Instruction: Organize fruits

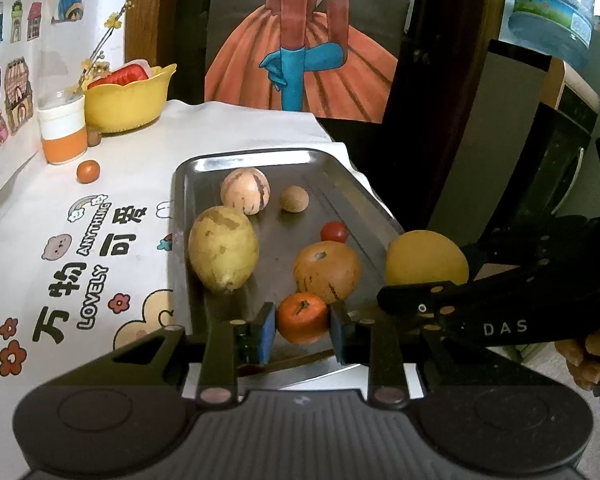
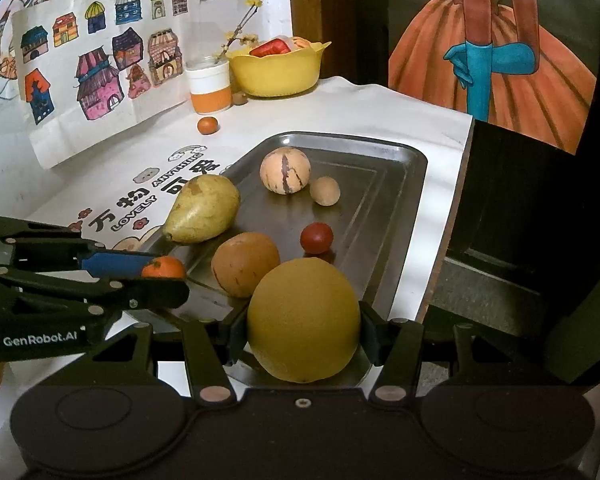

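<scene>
**Op:** Left gripper (image 1: 303,326) is clamped on a small mandarin (image 1: 302,317), blue pads (image 1: 269,332) pressed to both its sides. I hold it over the near end of the steel tray (image 1: 340,184).

**Log:** And the right one?

**Op:** Right gripper (image 2: 303,330) is closed around a big yellow citrus (image 2: 304,320), which fills the gap between its fingers, also above the tray's near edge. From the left wrist view that citrus sits just to the right of my left fingers, past the tray rim.

**Log:** Contents ahead of the fingers?

**Op:** Straight ahead of the mandarin, an orange-brown round fruit (image 1: 327,271); beyond it a cherry tomato (image 1: 334,232). Ahead and left, a yellow-green pear (image 1: 223,254) along the tray's left wall. Further out, a striped pale melon-like fruit (image 1: 245,190) with a small tan ball (image 1: 294,199) just right of it.

**Log:** Off the tray?

**Op:** Far ahead left on the printed cloth (image 1: 60,208), a small orange fruit (image 1: 88,171) lies alone, near an orange-and-white jar (image 1: 62,130) and a yellow bowl (image 1: 128,100)
</scene>
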Action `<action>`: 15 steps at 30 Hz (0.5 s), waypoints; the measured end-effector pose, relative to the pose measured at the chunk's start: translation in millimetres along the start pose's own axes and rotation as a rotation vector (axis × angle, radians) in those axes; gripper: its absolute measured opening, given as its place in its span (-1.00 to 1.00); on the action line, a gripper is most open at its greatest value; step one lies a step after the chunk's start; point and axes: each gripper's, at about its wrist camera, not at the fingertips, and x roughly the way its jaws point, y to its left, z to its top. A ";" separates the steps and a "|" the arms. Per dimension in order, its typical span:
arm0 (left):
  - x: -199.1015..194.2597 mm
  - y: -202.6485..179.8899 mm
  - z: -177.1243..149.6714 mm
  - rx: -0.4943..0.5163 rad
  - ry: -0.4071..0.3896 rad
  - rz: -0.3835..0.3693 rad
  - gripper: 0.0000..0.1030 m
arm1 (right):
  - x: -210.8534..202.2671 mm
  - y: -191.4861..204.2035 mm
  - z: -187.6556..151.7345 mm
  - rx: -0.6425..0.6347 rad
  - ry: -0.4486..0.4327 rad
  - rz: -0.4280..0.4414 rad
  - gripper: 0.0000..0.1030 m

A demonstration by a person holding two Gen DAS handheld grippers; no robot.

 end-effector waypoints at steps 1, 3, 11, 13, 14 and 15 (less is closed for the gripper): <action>-0.1 0.1 -0.1 0.000 -0.001 0.002 -0.40 | 1.0 0.4 -0.5 0.002 0.002 0.002 0.11; -0.3 0.1 0.2 -0.003 -0.003 0.005 -0.37 | 2.1 1.8 -1.6 0.001 -0.002 0.002 0.12; -5.0 3.3 -0.6 -0.034 -0.029 -0.002 0.15 | -7.2 0.0 -2.3 0.005 -0.077 -0.021 0.25; -8.2 5.2 -0.2 -0.048 -0.047 -0.008 0.27 | -7.8 0.4 -6.7 0.008 -0.084 -0.027 0.31; -9.9 6.8 0.7 -0.058 -0.057 -0.008 0.30 | -8.1 1.0 -9.3 0.011 -0.088 -0.030 0.36; -11.5 8.3 1.4 -0.068 -0.066 -0.008 0.36 | -8.3 1.5 -12.0 0.015 -0.092 -0.035 0.39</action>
